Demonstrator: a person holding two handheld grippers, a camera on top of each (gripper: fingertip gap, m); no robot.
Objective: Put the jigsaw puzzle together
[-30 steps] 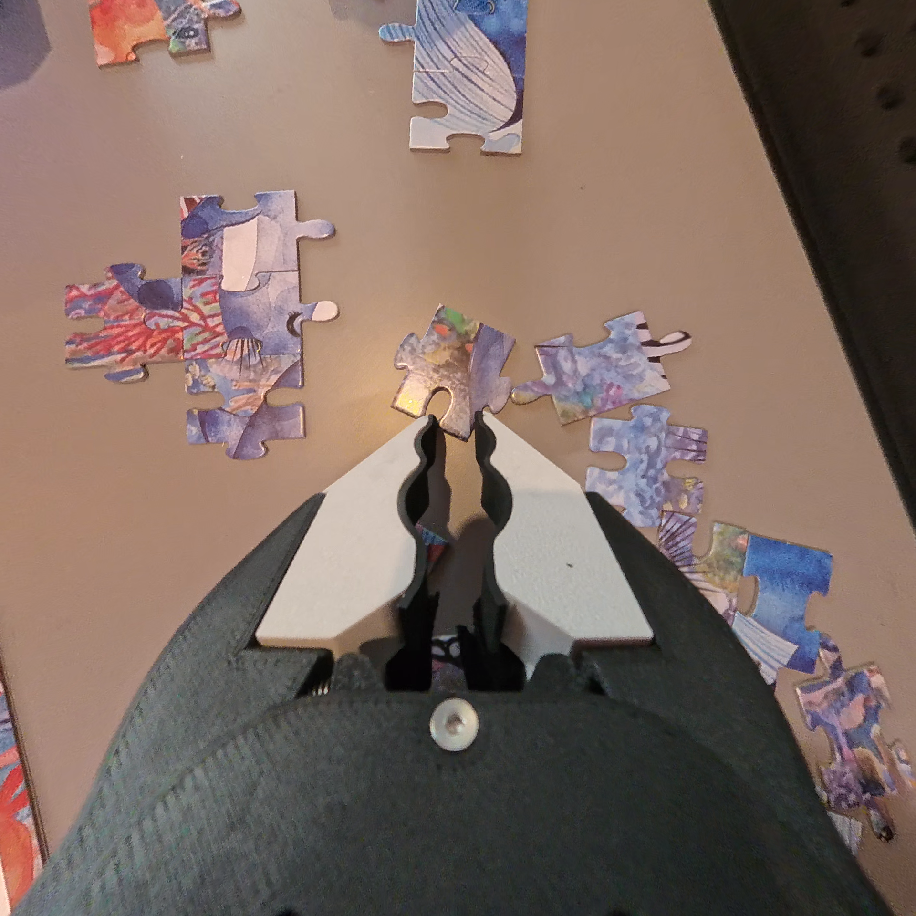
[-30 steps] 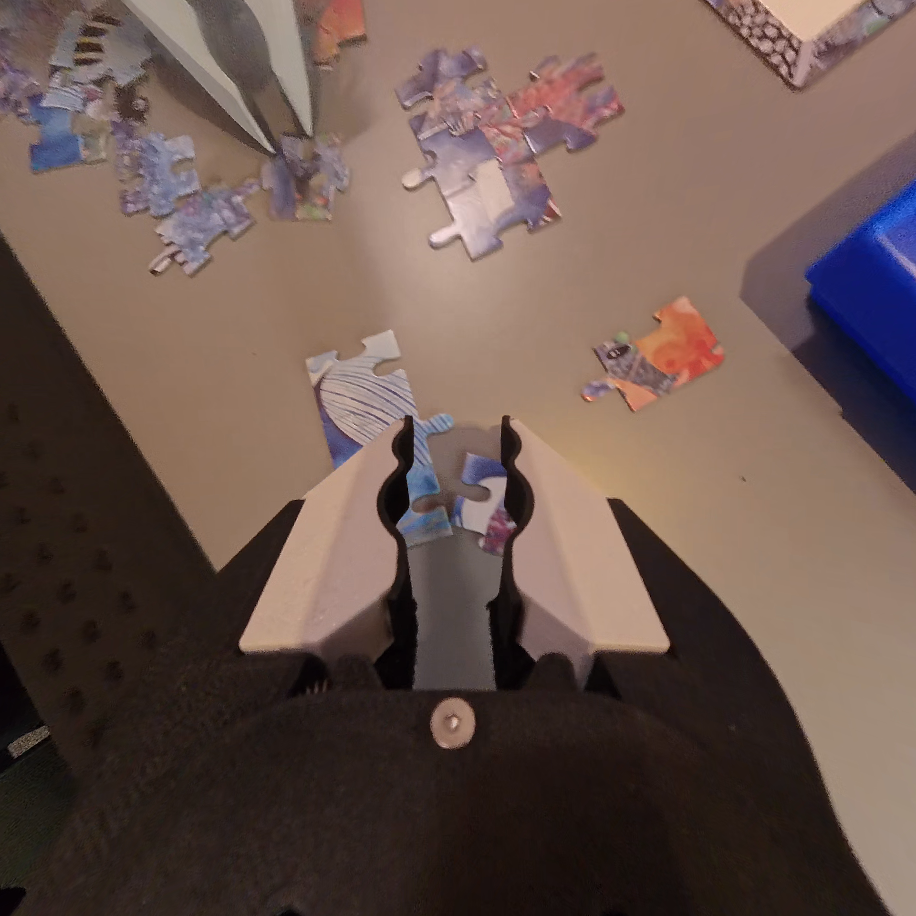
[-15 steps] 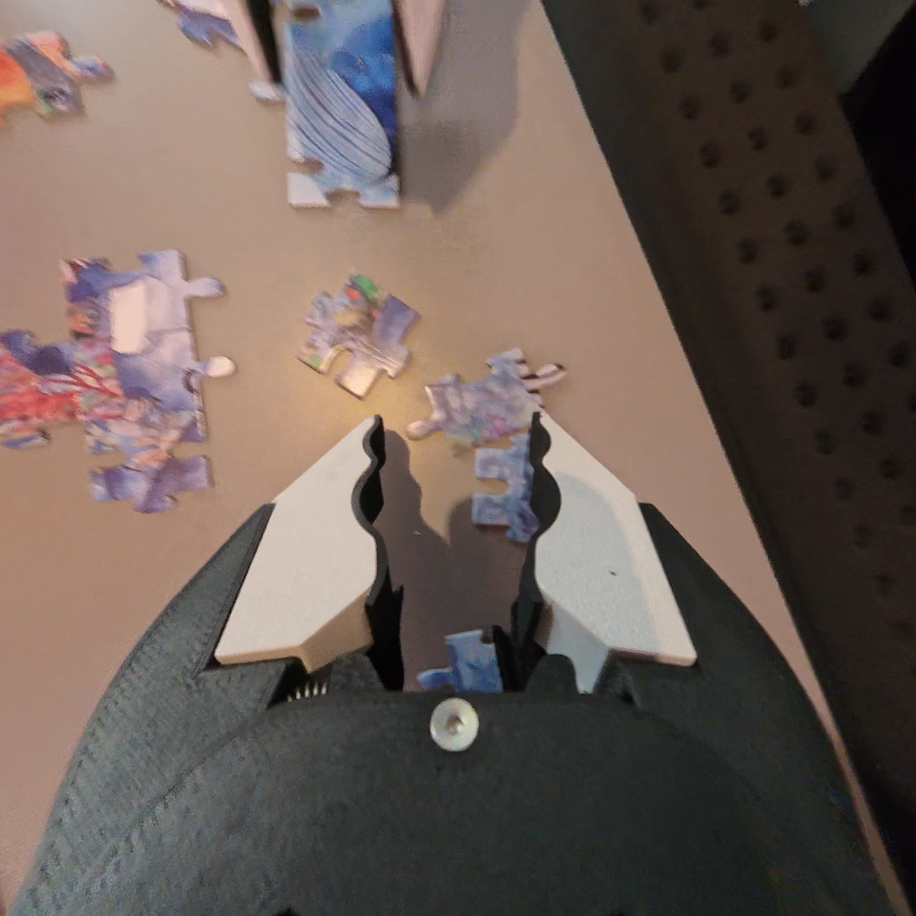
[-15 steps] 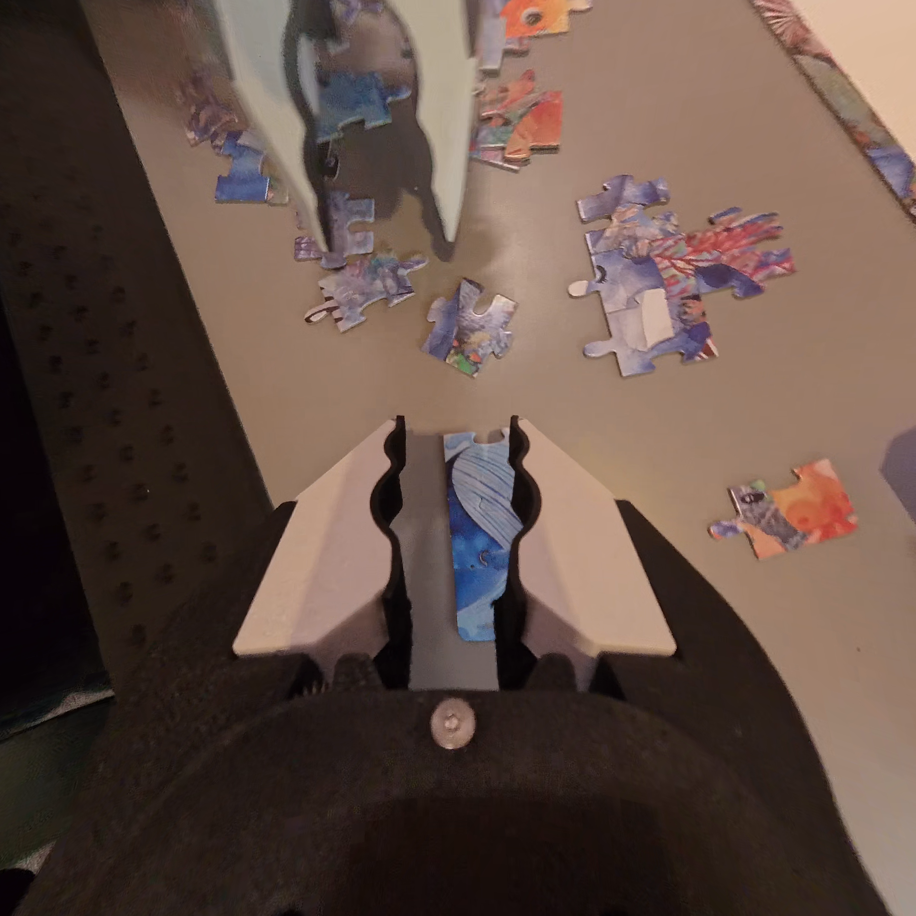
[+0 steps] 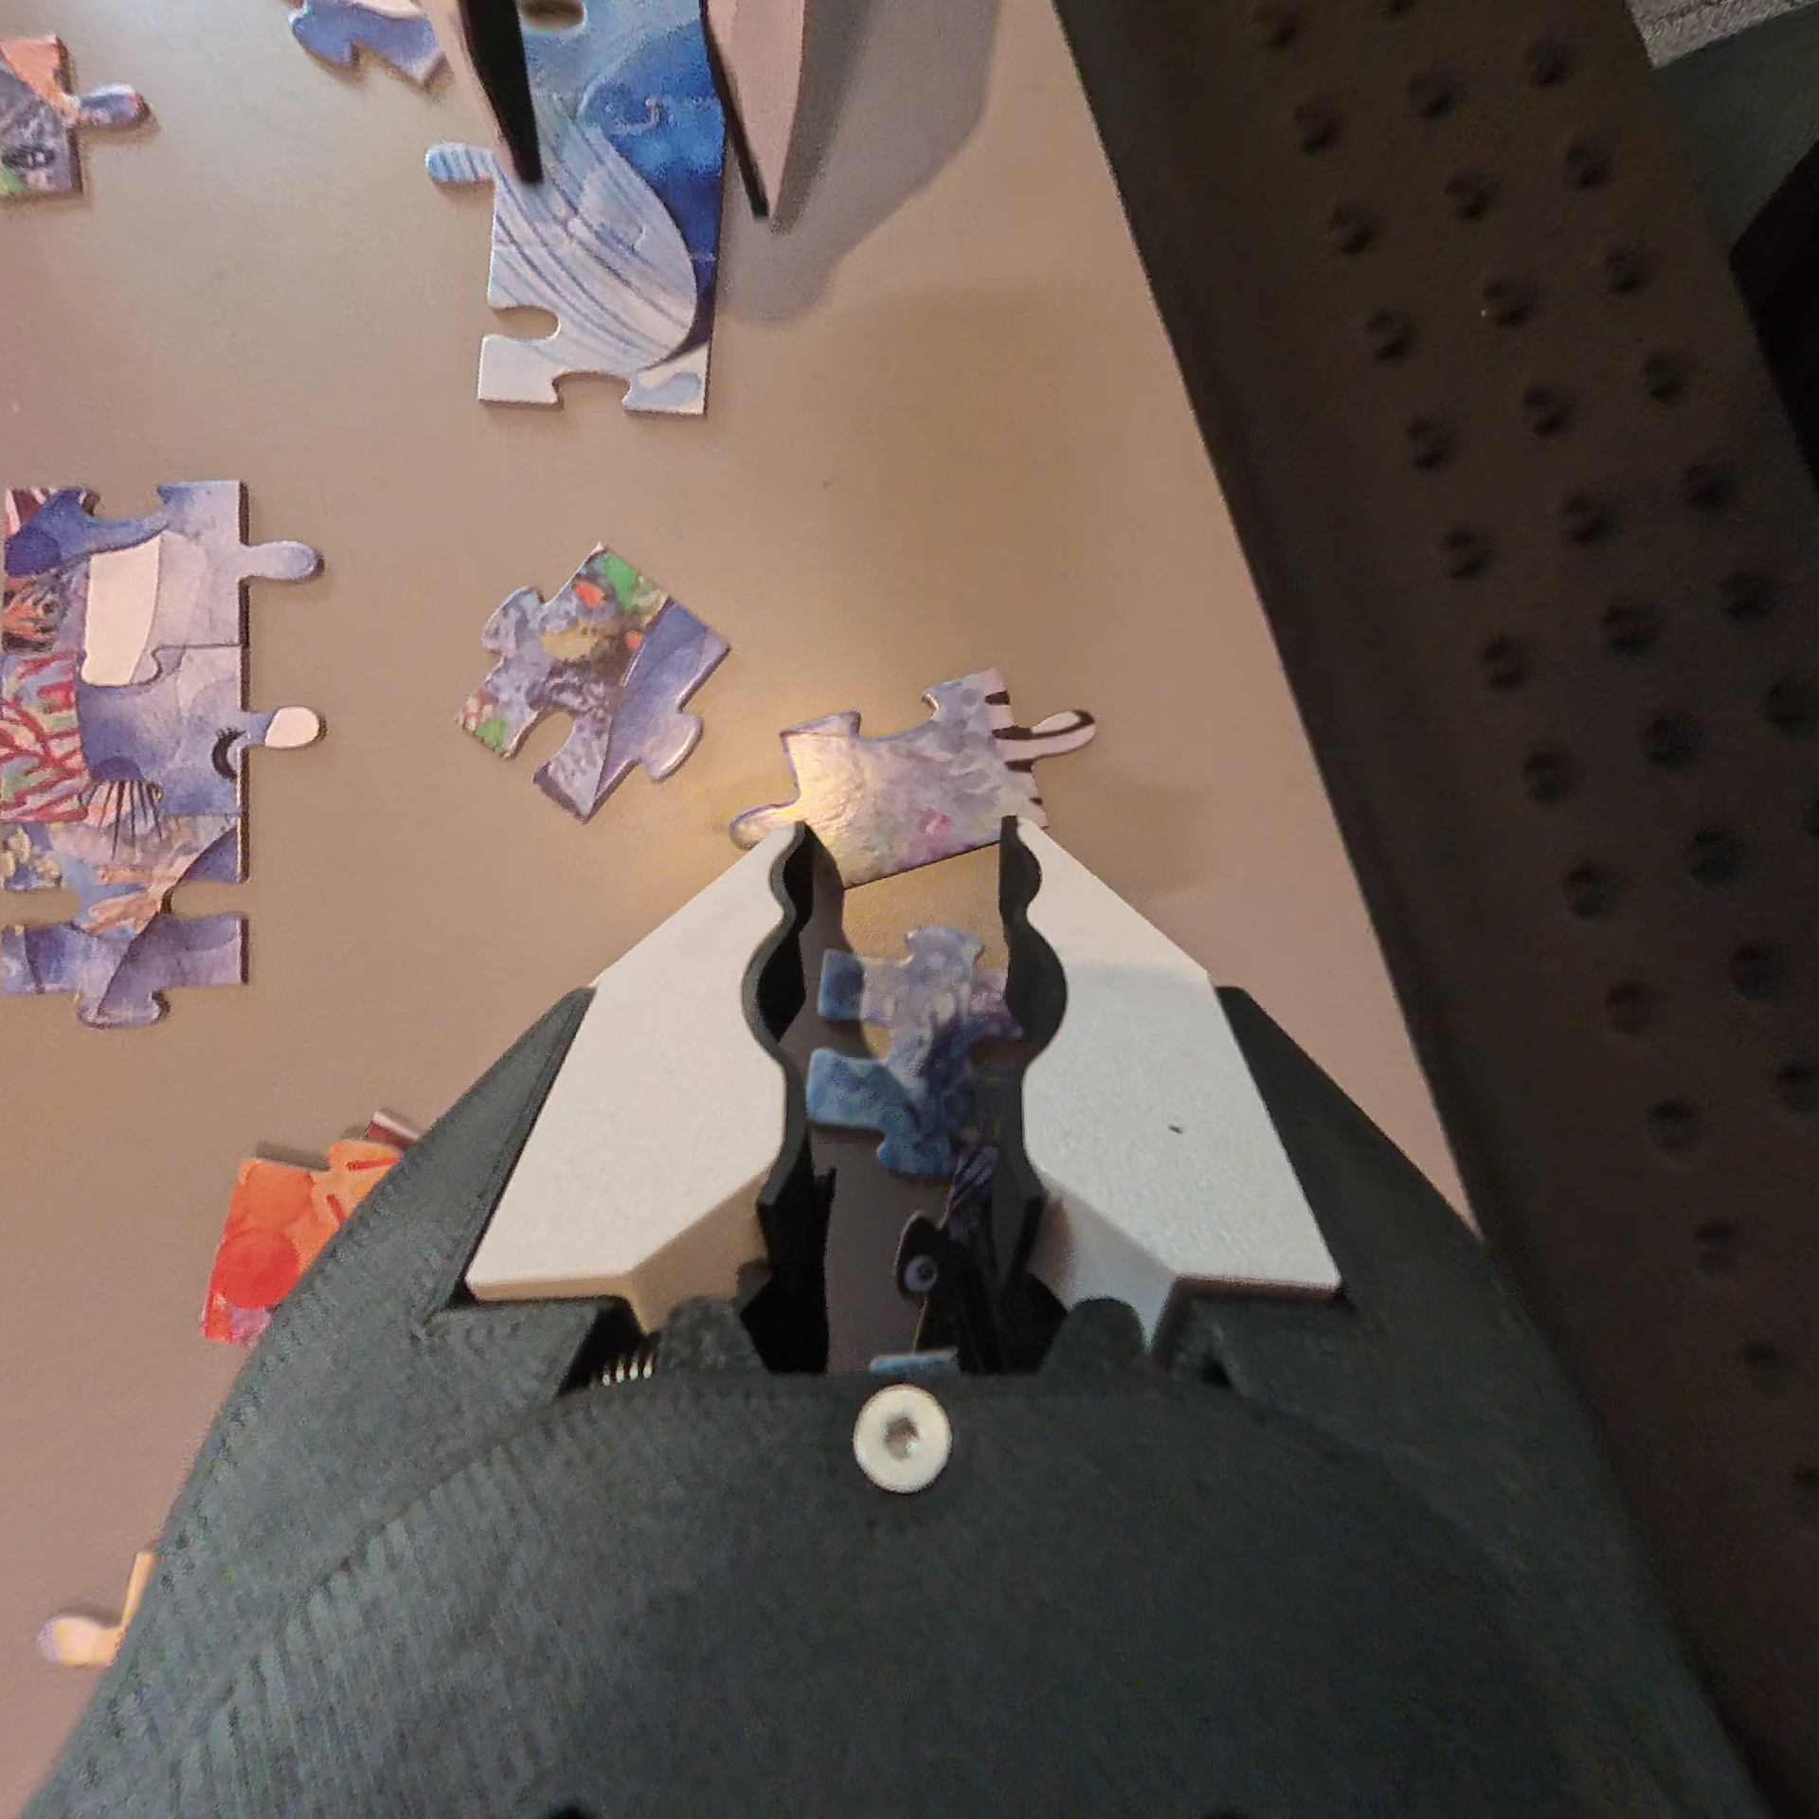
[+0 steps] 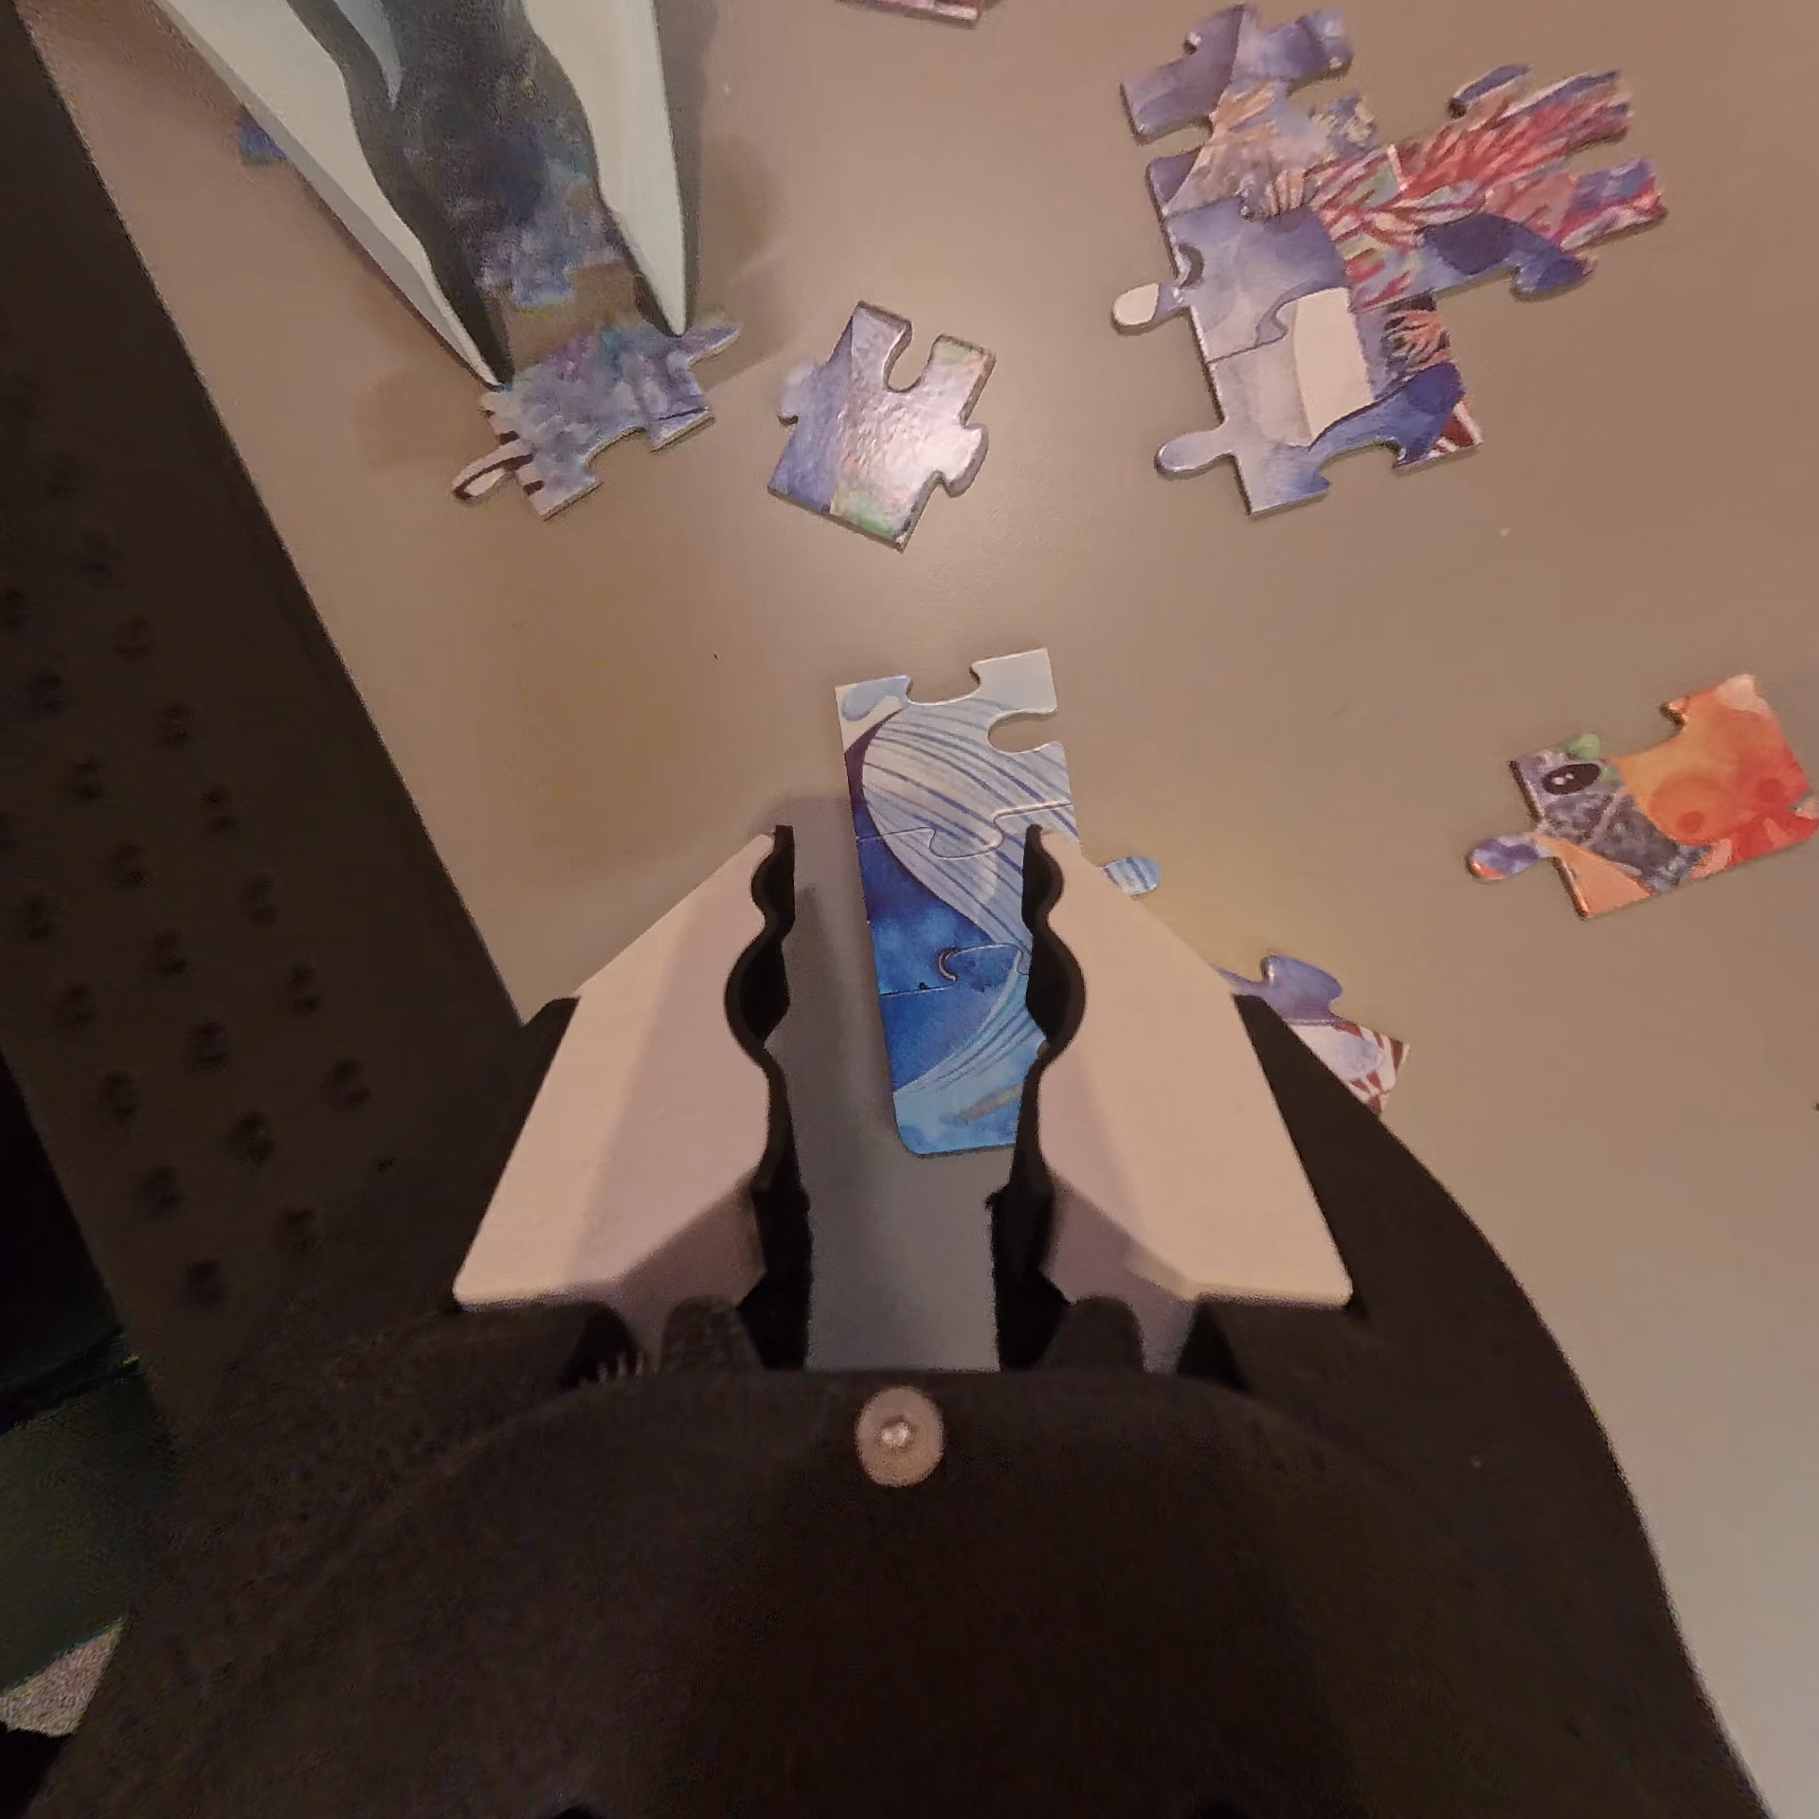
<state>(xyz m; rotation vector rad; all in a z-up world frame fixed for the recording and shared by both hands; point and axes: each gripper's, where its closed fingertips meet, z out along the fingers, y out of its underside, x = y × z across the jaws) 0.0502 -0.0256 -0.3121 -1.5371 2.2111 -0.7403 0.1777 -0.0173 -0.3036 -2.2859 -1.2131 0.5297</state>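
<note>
- My left gripper (image 5: pixel 908 832) has jaws apart w/ both tips on the striped piece (image 5: pixel 920 778), gripping nothing; a blue piece (image 5: pixel 910 1043) lies between its fingers.
- My right gripper (image 6: pixel 904 837) has jaws apart over the whale strip (image 6: pixel 950 906), which lies flat on the table (image 6: pixel 1280 610); right finger (image 6: pixel 1132 1063) covers its edge, no grip.
- Landmark = whale strip. Beyond it, toward left gripper: fish piece (image 6: pixel 886 423), near the striped piece, not touching.
- Far right of strip: coral cluster (image 6: pixel 1378 276), several pcs joined.
- Right of strip: orange piece (image 6: pixel 1663 797), well apart.
- Just beside strip, half under right finger: another piece (image 6: pixel 1319 1024).
- Left of strip: dark perforated board (image 6: pixel 177 787) along table edge.
</note>
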